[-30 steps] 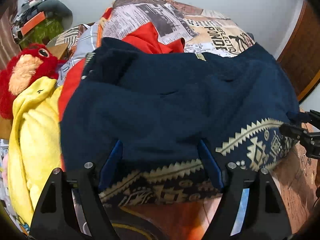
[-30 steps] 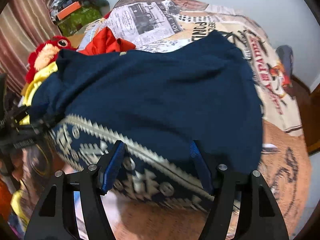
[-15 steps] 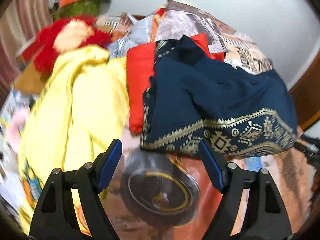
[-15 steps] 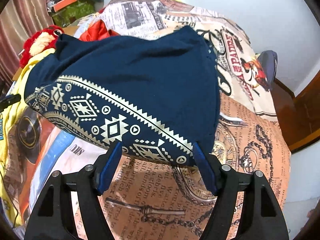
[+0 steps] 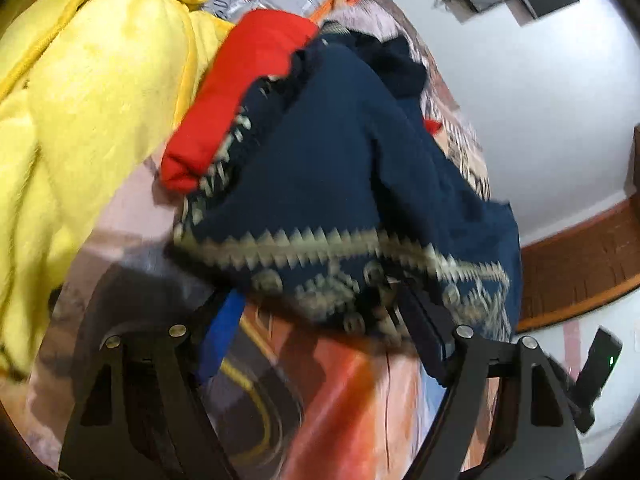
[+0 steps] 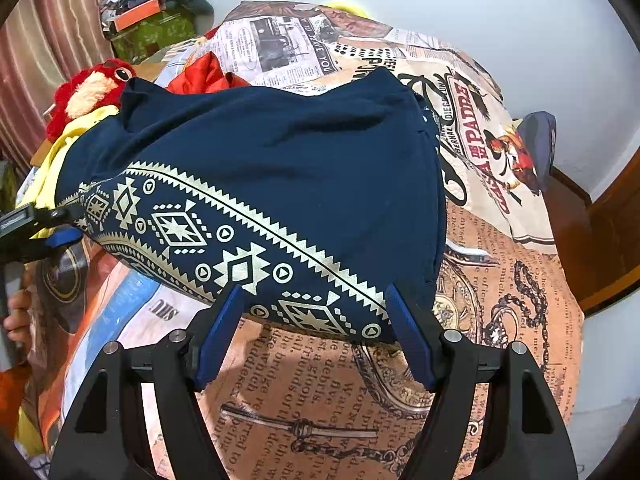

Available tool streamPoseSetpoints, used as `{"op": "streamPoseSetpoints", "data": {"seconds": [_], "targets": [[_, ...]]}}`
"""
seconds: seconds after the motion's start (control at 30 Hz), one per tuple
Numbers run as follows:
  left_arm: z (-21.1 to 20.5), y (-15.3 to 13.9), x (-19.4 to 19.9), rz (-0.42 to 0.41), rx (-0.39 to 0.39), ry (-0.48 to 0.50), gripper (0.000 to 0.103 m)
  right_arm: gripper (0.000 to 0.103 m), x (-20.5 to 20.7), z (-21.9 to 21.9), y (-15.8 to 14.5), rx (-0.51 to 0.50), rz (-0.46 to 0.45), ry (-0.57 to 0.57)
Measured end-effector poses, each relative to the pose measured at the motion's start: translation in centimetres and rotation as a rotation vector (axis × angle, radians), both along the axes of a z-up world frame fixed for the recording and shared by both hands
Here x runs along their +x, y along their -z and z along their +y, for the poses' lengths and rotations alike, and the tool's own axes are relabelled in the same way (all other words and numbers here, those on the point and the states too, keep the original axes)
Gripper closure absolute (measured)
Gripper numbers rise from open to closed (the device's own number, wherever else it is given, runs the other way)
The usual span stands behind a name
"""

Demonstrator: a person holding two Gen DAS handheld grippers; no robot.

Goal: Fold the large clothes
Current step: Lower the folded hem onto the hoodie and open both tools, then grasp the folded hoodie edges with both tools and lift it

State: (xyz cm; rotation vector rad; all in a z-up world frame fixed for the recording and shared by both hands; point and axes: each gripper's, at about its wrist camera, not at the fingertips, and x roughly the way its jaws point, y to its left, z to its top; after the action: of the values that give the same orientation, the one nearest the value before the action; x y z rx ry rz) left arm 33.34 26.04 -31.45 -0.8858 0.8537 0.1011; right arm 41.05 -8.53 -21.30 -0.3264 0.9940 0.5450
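1. A dark navy garment (image 6: 280, 160) with a cream geometric border (image 6: 224, 240) lies in a folded mound on a bed covered by a printed bedspread (image 6: 320, 400) of newspaper and western motifs. The patterned hem faces the cameras.
2. The right gripper (image 6: 316, 332) sits at the near hem, its two blue-padded fingers spread wide on either side of the border. Nothing is clamped between them; the cloth edge lies just beyond the tips.
3. The left gripper (image 5: 320, 332) is at the garment's other end. This view is motion-blurred. Its fingers are also spread apart, and the hem drapes over or just in front of the tips; whether the cloth is touched cannot be told.
4. In the right wrist view, the left gripper shows at the far left edge, beside the hem's corner, with part of the person's hand (image 6: 16, 316) below it.
5. A yellow garment (image 5: 80, 100) and a folded red garment (image 5: 240, 92) lie just beside the navy one. A red plush toy (image 6: 92, 92) sits behind them.
6. The step in hand appears to be taking hold of the hem for another fold.
7. To do it well, each gripper should pinch all layers at matching corners, lift evenly, and keep the border straight.
8. The left side should avoid catching the red garment, which touches the navy edge.
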Motion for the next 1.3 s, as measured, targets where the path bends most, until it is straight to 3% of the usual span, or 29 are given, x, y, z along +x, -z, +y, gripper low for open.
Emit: {"op": "streamPoseSetpoints", "data": {"seconds": [0.07,0.23,0.3,0.37,0.47,0.57,0.77,0.87,1.03,1.13,1.23,1.3], "targets": [[0.4,0.1,0.3,-0.036,0.014,-0.046,0.033,0.033,0.2,0.0,0.3,-0.004,0.008,0.005],[1.0,0.1,0.6,-0.032,0.032,-0.110,0.052,0.033,0.5,-0.1,1.0,-0.009,0.035,0.016],[0.3,-0.5,0.4,-0.034,0.054,-0.096,0.068,0.033,0.4,0.0,0.9,-0.011,0.039,0.018],[0.1,-1.5,-0.1,-0.025,0.105,-0.102,0.080,0.033,0.2,0.2,0.4,-0.016,0.033,0.013],[-0.7,-4.1,-0.6,-0.039,0.186,-0.101,0.087,0.033,-0.1,0.7,-0.5,-0.023,0.010,0.000],[-1.6,-7.4,-1.7,-0.113,0.260,-0.091,0.089,0.033,-0.5,1.5,-1.9,-0.017,-0.022,-0.021],[-2.1,-11.2,-5.6,-0.190,0.321,-0.080,0.089,0.033,-1.7,3.9,-4.3,0.016,-0.071,-0.094],[-1.4,-10.0,-6.5,-0.156,0.328,-0.073,0.087,0.033,-1.8,5.8,-4.0,0.024,-0.057,-0.138],[1.5,-5.6,-6.1,-0.101,0.127,-0.111,0.084,0.033,-1.0,8.6,-2.4,0.033,0.024,-0.173],[2.1,-4.1,-5.6,-0.088,0.096,-0.122,0.073,0.033,-0.4,9.8,-1.8,0.056,0.068,-0.184],[2.2,-3.1,-4.6,-0.081,0.087,-0.122,0.052,0.033,0.3,11.1,-0.6,0.078,0.135,-0.182],[2.7,-2.2,-3.9,-0.075,0.061,-0.145,0.050,0.033,0.6,11.8,0.6,0.073,0.170,-0.177]]}}
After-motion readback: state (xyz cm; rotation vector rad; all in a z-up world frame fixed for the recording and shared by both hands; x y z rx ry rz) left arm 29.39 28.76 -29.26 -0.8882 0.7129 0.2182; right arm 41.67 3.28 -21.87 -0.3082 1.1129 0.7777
